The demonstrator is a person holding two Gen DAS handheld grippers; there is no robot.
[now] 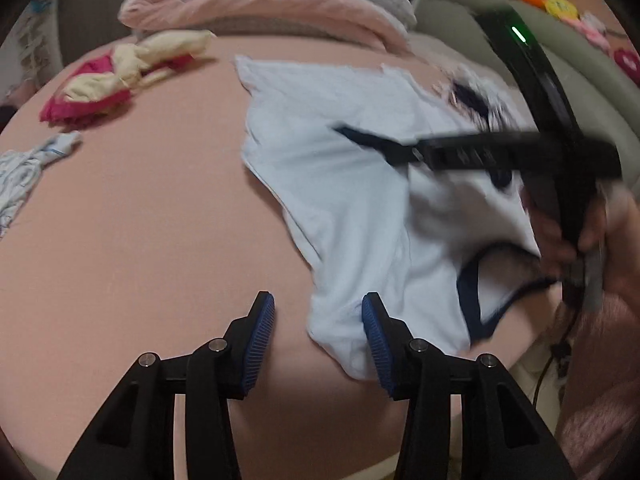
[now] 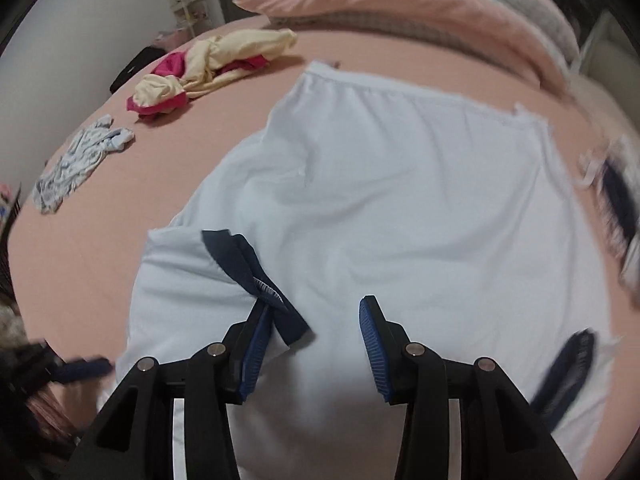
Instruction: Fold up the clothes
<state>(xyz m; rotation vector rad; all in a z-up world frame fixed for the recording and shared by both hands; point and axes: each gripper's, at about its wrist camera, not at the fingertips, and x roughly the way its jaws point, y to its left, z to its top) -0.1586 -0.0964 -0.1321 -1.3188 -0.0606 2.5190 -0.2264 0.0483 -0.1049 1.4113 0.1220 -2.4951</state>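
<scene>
- Left wrist view: the left gripper [image 1: 318, 336] is spread wide, holding nothing, at the near edge of the pink bed [image 1: 140, 220]. The light blue cotton shirt with dark blue trim [image 1: 340, 200] lies beside it, half folded.
- Right wrist view: the right gripper [image 2: 312, 340] is spread over the shirt's middle. 2 crumpled clothes, the yellow-and-pink bundle [image 2: 208, 68] and the blue patterned piece [image 2: 76, 164], wait near the far left edge.

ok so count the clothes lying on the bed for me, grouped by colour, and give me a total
Light blue T-shirt with navy trim, spread flat: 1
Pink and cream garment, bunched up: 1
White and blue patterned garment, crumpled: 1
Total: 3 garments on the pink bed sheet. The folded pink bedding at the far edge is not counted.
</scene>
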